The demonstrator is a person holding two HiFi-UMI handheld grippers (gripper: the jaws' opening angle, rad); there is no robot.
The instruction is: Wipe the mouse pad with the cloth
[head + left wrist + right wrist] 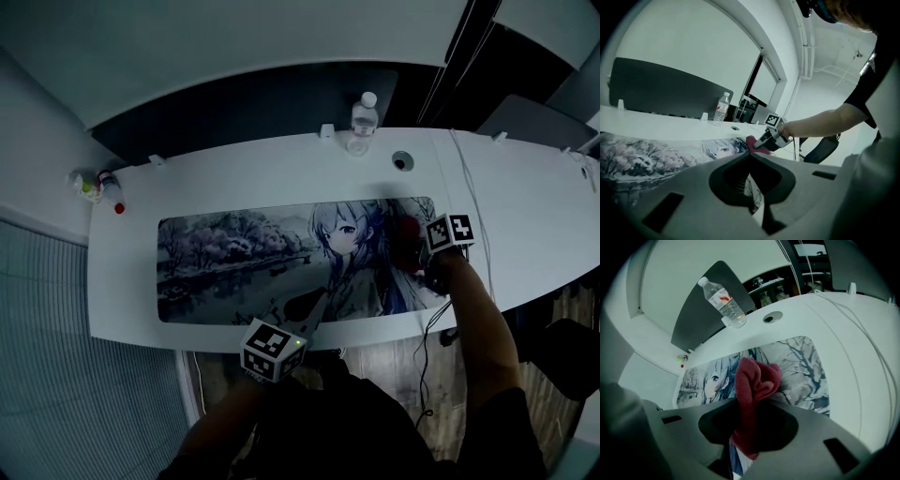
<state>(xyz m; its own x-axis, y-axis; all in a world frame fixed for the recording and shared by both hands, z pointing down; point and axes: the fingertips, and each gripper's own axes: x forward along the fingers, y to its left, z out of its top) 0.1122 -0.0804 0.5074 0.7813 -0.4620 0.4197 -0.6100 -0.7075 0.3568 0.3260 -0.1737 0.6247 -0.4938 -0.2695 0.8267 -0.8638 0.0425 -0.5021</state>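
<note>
My right claw [752, 414] clenched on red cloth [755, 379], cloth bunched at right end of mouse pad [234, 264]. My left claw [750, 158] closed, nothing in it, over pad's near edge. Pad flat on white tabletop [281, 161].

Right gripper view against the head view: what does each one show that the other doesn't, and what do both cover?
Only the right gripper view shows the right claw shut on the bunched red cloth, with the cloth hanging down through the jaws. Only the head view shows the left claw, by the pad's near edge, and the pad's full length. Both show the mouse pad, the water bottle and the cable hole in the table.
</note>
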